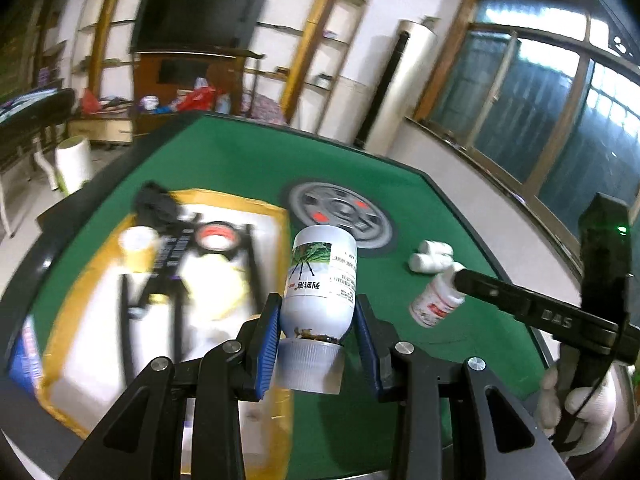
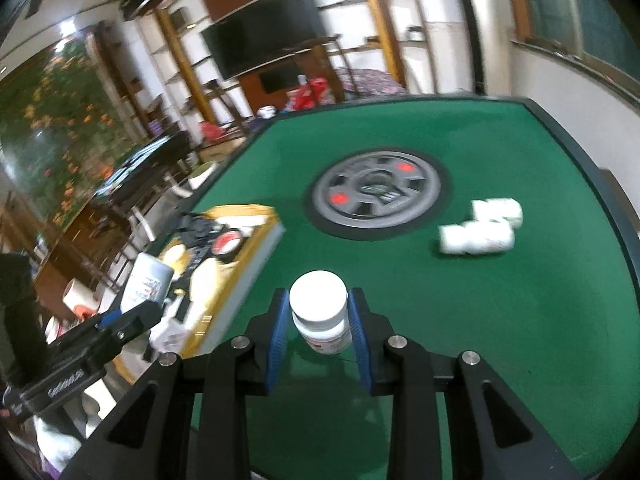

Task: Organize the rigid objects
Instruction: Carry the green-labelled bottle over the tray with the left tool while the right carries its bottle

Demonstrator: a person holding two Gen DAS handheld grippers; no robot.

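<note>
My left gripper (image 1: pixel 318 300) is shut on a large white bottle (image 1: pixel 324 272) with a green picture label, its ribbed cap pointing back at the camera, held above the green table (image 1: pixel 248 160). My right gripper (image 2: pixel 318 296) is shut on a small white bottle (image 2: pixel 320 312) with a red label, gripped just under its white cap. In the left wrist view that small bottle (image 1: pixel 436 304) hangs from the right gripper (image 1: pixel 460 276) at the right. The right wrist view shows the large bottle (image 2: pixel 148 280) in the left gripper (image 2: pixel 146 310) at the left.
A yellow-rimmed tray (image 1: pixel 256 204) at the left holds a tape roll, a cup, black items and several other things. Two white bottles (image 2: pixel 480 228) lie on the felt at the right. A grey round panel (image 2: pixel 380 192) marks the table centre. A gloved hand (image 1: pixel 576 404) holds the right gripper.
</note>
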